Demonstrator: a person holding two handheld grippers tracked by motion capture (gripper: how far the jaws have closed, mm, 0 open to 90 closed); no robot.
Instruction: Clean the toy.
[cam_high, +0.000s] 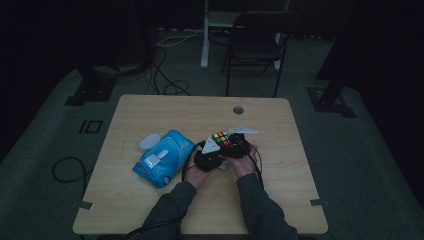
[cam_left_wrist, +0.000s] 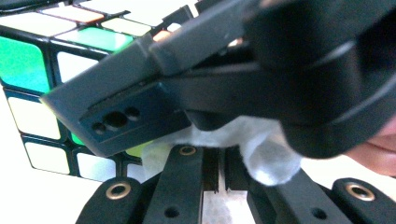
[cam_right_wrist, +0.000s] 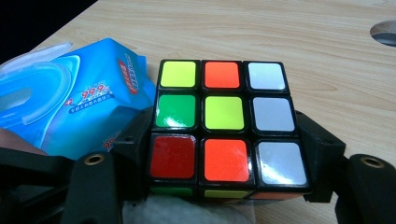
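Observation:
A scrambled puzzle cube (cam_right_wrist: 224, 116) is clamped between the two black jaws of my right gripper (cam_right_wrist: 226, 142), one jaw on each side, just above the table. A white wipe (cam_left_wrist: 264, 151) is pinched in my left gripper (cam_left_wrist: 215, 161), which is shut on it. The wipe presses against the cube (cam_left_wrist: 32, 79) from below, under the right gripper's jaw. From above, the cube (cam_high: 220, 138) sits between both hands near the table's middle, with the left gripper (cam_high: 210, 152) and right gripper (cam_high: 234, 144) close together. The wipe (cam_right_wrist: 187, 211) shows under the cube's near edge.
A blue pack of wet wipes (cam_high: 162, 157) lies left of the hands, its lid flipped open. The wooden table (cam_high: 150, 110) has a round cable hole (cam_high: 238, 110) at the far middle. A dark chair (cam_high: 255, 42) stands beyond the table, with cables on the floor.

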